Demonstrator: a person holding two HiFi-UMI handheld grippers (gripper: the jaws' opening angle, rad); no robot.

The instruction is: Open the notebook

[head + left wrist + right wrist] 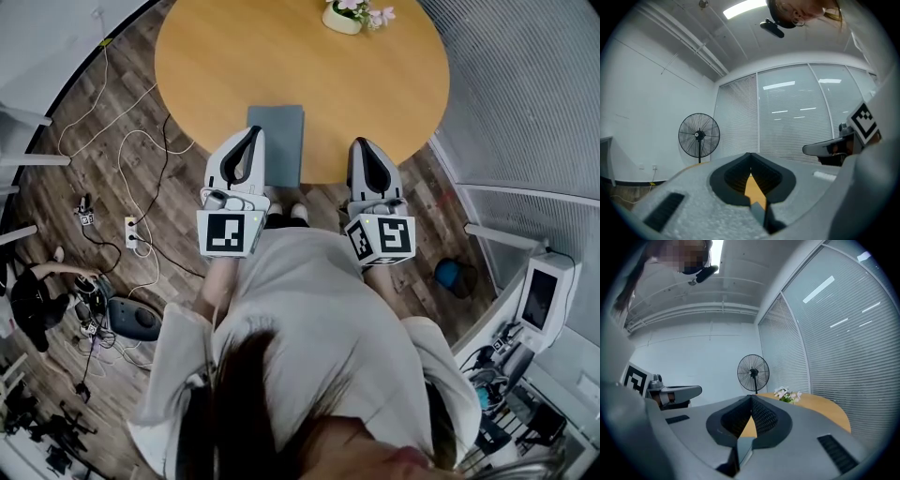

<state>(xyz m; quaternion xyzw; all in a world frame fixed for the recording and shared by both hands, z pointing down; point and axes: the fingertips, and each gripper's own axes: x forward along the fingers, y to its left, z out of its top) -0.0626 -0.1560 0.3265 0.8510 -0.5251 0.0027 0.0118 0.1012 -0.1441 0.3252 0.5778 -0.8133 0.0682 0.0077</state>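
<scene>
A closed grey-blue notebook [278, 141] lies at the near edge of the round wooden table [300, 66]. My left gripper [253, 132] hangs level over the notebook's left edge, and its jaws meet at the tips with nothing between them. My right gripper [361, 143] is a little to the right of the notebook, over the table's rim, also shut and empty. In the left gripper view the closed jaws [750, 154] frame a strip of tabletop. The right gripper view shows the same closed jaws [751, 396].
A pot of flowers [354, 14] stands at the table's far side. Cables [131, 159] and a power strip lie on the floor at left, where a person [37, 300] crouches. A standing fan [753, 372] and window blinds are beyond the table.
</scene>
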